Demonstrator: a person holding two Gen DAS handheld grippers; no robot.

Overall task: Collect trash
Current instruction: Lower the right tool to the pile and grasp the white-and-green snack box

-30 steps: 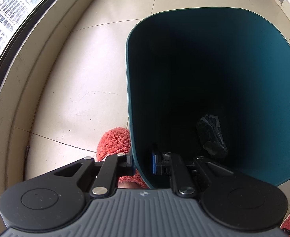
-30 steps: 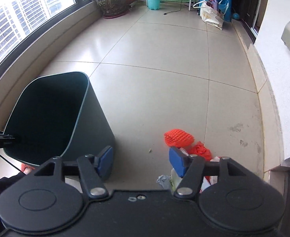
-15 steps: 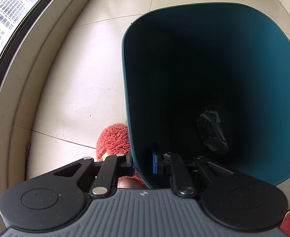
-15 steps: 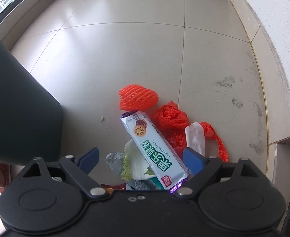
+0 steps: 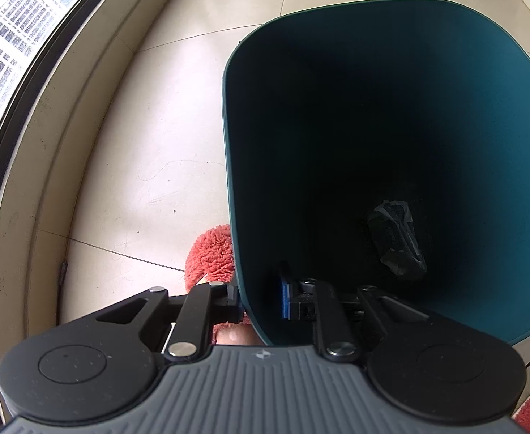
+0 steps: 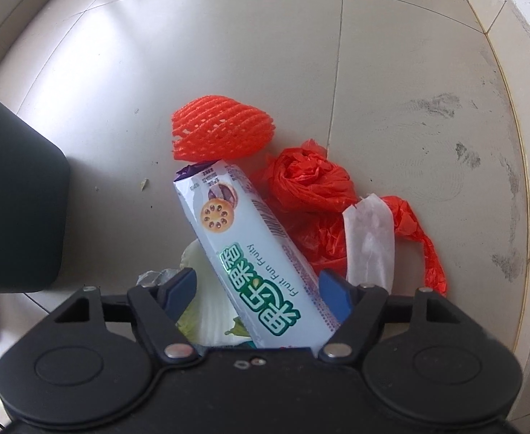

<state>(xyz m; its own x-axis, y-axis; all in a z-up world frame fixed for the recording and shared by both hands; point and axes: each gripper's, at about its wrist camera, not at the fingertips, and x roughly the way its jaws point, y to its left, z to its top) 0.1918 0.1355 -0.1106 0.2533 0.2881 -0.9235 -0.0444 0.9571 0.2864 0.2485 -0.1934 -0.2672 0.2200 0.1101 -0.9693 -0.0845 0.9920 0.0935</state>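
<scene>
1. The left gripper (image 5: 261, 298) clamps the wall of the teal bin (image 5: 500, 83).
2. Right of the bin, a white-and-green wrapper (image 6: 250, 253) lies long and glossy on the floor heap.
3. The right gripper (image 6: 257, 289) fingers, just closing, straddle it half-wide, no firm grip visible.

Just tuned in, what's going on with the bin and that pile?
The left gripper is clamped on the near rim of the teal bin, which holds one dark crumpled scrap. The right gripper is low over the floor litter, its jaws just closing around the biscuit packet without pressing it yet.
</scene>
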